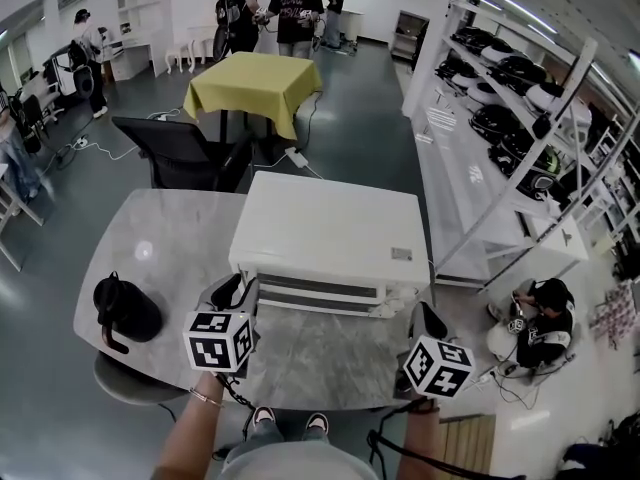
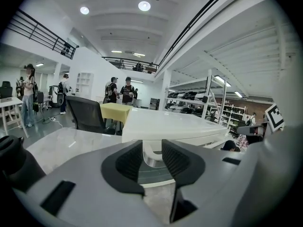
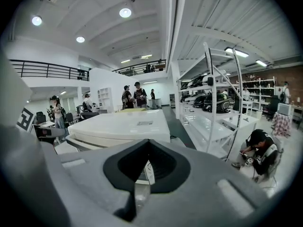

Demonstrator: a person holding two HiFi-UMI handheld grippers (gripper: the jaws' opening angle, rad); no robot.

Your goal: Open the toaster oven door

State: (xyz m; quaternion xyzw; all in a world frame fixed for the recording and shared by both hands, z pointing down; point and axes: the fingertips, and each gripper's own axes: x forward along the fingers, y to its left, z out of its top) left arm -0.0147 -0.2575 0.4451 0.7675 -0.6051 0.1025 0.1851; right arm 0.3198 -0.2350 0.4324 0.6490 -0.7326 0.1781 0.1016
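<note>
Looking steeply down in the head view on a white toaster oven [image 1: 330,230] sitting at the middle of the frame, on a grey marbled tabletop [image 1: 170,238], with the door [image 1: 318,290] facing the lower edge and looking shut against the body.

Holding the left tongs [image 1: 237,290] just in front of the door's left end, above a marker cube [image 1: 218,340] at lower left of centre. Showing these tongs [image 2: 151,144] spread in the left gripper view, with the door's pale handle [image 2: 151,159] appearing in the gap between the dark ribbed pads [image 2: 130,163] and not visibly pinched by either one.

Holding the right tongs [image 1: 428,318] beside the oven's front right corner, above a second marker cube [image 1: 437,366] at lower right. Showing these tongs [image 3: 149,143] pressed together in the right gripper view, the pads meeting at the tips, with only a thin pale sliver lower down and the oven's white top stretching away at centre left.

Also taking in a black jug [image 1: 125,310] resting on the tabletop at the left of the frame, a black chair [image 1: 180,153] just beyond the tabletop at upper left, a yellow-clothed table [image 1: 255,83] farther up, white shelving [image 1: 500,118] running along the right, a person [image 1: 540,323] sitting on the floor at lower right, and people [image 1: 295,8] standing at the top edge.
</note>
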